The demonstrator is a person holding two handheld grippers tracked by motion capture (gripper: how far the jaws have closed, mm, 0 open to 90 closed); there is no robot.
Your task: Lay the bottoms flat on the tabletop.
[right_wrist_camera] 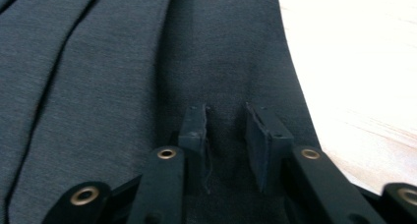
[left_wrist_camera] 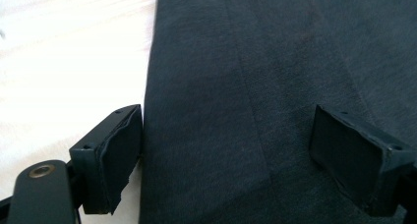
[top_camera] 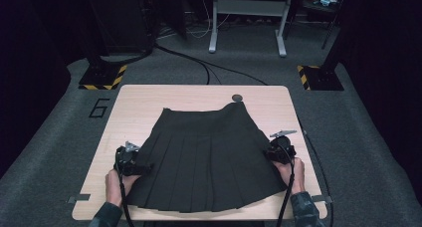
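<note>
A dark pleated skirt [top_camera: 206, 157] lies flat on the bench [top_camera: 134, 100], hem along the near edge and waistband toward the far edge, roughly centred between the left and right edges. Nearest the person, the left gripper [top_camera: 130, 160] sits at the skirt's left side edge, close to the near-left corner of the bench. In the left gripper view its jaws stand wide apart, one pad [left_wrist_camera: 115, 155] at the very border where cloth meets wood and the other out over the fabric [left_wrist_camera: 236, 106], nothing pinched. The right gripper [top_camera: 279, 150] rests on the skirt's right side edge, just inside the bench's right edge. In the right gripper view its jaws are only a narrow gap apart, with cloth [right_wrist_camera: 123, 86] lying under and between the pads, and I cannot tell that they actually press on it.

The cloth looks light, soft and limp, so it will sag and fold wherever it is not supported. The pleats look likely to slide over one another, and a shallow pinch may catch only the top layer. The side edges, about midway between hem and waist, look like the soundest places to take hold, both at once, biting deep enough to take every layer. Beyond the waistband a small round dark object [top_camera: 237, 97] sits near the far edge
</note>
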